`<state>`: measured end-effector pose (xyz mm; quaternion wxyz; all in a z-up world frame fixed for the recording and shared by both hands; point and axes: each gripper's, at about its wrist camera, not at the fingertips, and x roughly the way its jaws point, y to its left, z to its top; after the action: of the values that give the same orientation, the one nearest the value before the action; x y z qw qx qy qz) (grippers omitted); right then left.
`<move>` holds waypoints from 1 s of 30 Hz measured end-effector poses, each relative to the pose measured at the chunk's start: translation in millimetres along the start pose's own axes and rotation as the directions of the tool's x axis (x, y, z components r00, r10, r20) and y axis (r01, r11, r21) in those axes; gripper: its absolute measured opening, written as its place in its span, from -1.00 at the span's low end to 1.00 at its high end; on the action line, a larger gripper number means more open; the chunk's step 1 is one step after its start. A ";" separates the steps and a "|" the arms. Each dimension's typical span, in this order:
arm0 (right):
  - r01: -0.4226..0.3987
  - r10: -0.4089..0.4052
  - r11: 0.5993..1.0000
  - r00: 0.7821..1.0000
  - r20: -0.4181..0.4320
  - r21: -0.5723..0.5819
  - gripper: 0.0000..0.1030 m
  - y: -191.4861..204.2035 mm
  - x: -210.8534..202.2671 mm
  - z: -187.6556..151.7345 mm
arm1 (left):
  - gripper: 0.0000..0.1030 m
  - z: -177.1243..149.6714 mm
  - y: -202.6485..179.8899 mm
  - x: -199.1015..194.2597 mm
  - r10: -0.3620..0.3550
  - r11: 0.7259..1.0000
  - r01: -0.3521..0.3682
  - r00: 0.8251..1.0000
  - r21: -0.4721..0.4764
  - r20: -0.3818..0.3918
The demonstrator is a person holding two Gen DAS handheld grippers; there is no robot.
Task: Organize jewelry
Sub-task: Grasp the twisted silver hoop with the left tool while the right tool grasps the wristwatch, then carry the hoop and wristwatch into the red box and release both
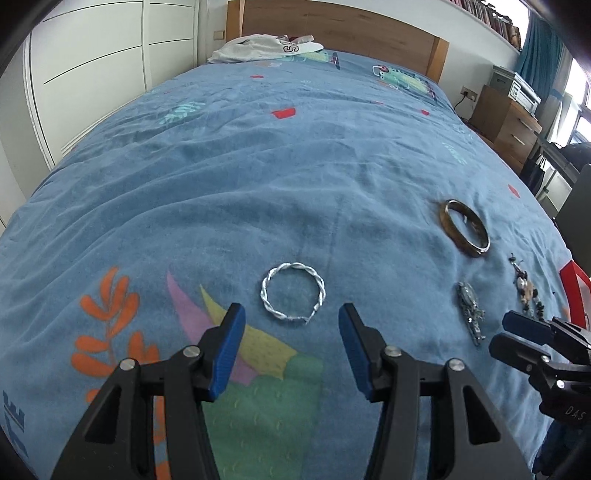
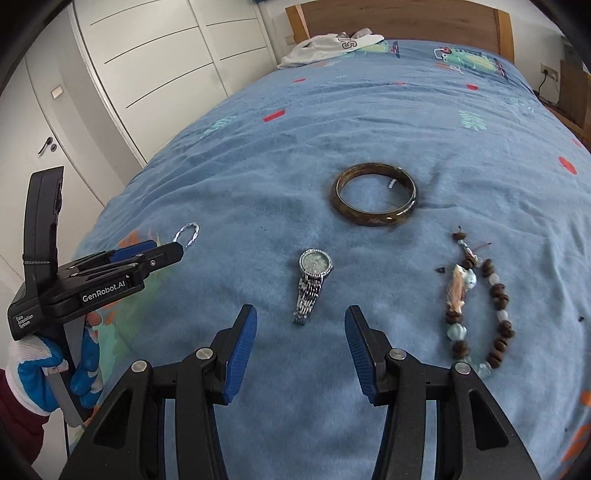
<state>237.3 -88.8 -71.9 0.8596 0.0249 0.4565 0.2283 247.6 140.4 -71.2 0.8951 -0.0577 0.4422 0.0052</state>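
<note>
Jewelry lies on a blue bedspread. A twisted silver bangle lies just ahead of my left gripper, which is open and empty above the bed. A brown bangle, a silver watch and a beaded bracelet lie to the right. My right gripper is open and empty, with the watch just ahead between its fingers. The silver bangle also shows in the right wrist view.
White clothing lies by the wooden headboard. White wardrobe doors stand left of the bed. A wooden drawer unit stands at the right. A red object sits at the bed's right edge.
</note>
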 end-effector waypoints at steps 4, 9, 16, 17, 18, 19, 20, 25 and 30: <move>0.003 -0.003 1.000 1.000 -0.008 0.025 -0.05 -4.7 22.3 9.6 | -0.02 6.7 1.9 20.4 0.000 1.000 0.000 1.000 0.001 -0.013; 0.005 -0.005 1.000 1.000 -0.001 0.026 -0.14 -7.2 36.8 17.1 | -0.02 7.7 1.3 26.5 0.011 1.000 -0.011 1.000 0.005 0.011; -0.009 0.009 1.000 1.000 0.001 0.017 -0.56 -8.7 38.8 17.3 | -0.27 1.6 -3.7 20.0 0.009 1.000 -0.010 0.999 0.014 0.037; -0.013 0.013 1.000 1.000 0.002 0.016 -0.56 -7.9 38.6 17.1 | -0.27 0.8 -3.8 18.5 0.009 1.000 -0.010 0.999 0.013 0.038; -0.015 0.015 1.000 1.000 0.005 0.016 -0.56 -7.3 36.4 16.1 | -0.27 -0.4 -4.6 17.0 0.009 1.000 -0.009 0.999 0.013 0.038; -0.019 0.019 1.000 1.000 0.008 0.016 -0.57 -6.7 34.1 15.1 | -0.27 -1.9 -5.4 15.3 0.009 1.000 -0.010 0.999 0.013 0.039; -0.021 0.021 1.000 1.000 0.012 0.016 -0.57 -6.2 32.1 14.1 | -0.27 -3.6 -6.4 13.1 0.011 1.000 -0.012 0.999 0.013 0.040; -0.031 0.031 0.999 0.999 0.032 0.012 -0.57 -4.3 13.7 5.4 | -0.27 -13.5 -16.4 -2.8 0.000 1.000 0.000 0.999 0.012 0.043; -0.030 0.029 0.999 0.998 0.061 0.020 -0.57 -8.0 -16.8 -4.6 | -0.27 -23.8 -40.5 -27.2 -0.024 0.999 0.022 0.998 0.044 0.054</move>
<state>228.5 -103.7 -63.7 0.8693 0.0477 0.4320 0.2354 214.7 98.8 -59.9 0.9077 -0.0433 0.4171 -0.0132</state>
